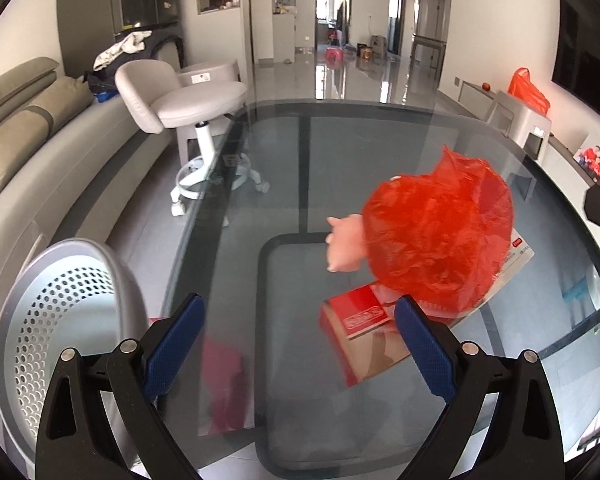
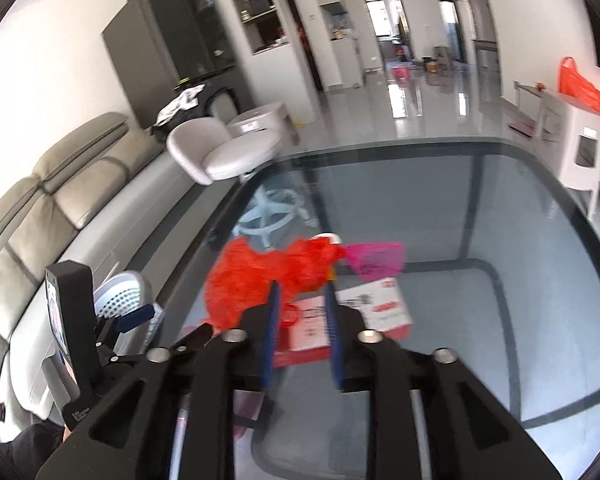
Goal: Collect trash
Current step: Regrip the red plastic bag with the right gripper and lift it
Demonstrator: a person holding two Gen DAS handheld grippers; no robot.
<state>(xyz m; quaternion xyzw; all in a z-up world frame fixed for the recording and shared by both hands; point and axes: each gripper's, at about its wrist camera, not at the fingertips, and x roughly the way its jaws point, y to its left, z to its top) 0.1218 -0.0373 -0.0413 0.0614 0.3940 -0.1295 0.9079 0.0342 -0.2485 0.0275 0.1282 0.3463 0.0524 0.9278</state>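
A crumpled red plastic bag hangs above the glass table, over a red and white box. A pale pink piece sticks out at its left. My right gripper is shut on the red plastic bag and holds it up. A pink wrapper lies by the box. My left gripper is open and empty, low at the table's near edge, left of the box.
A perforated grey waste bin stands at the lower left beside the table. A grey sofa runs along the left. A white swivel stool stands past the table's far left corner. A white cabinet with an orange bag is at the right.
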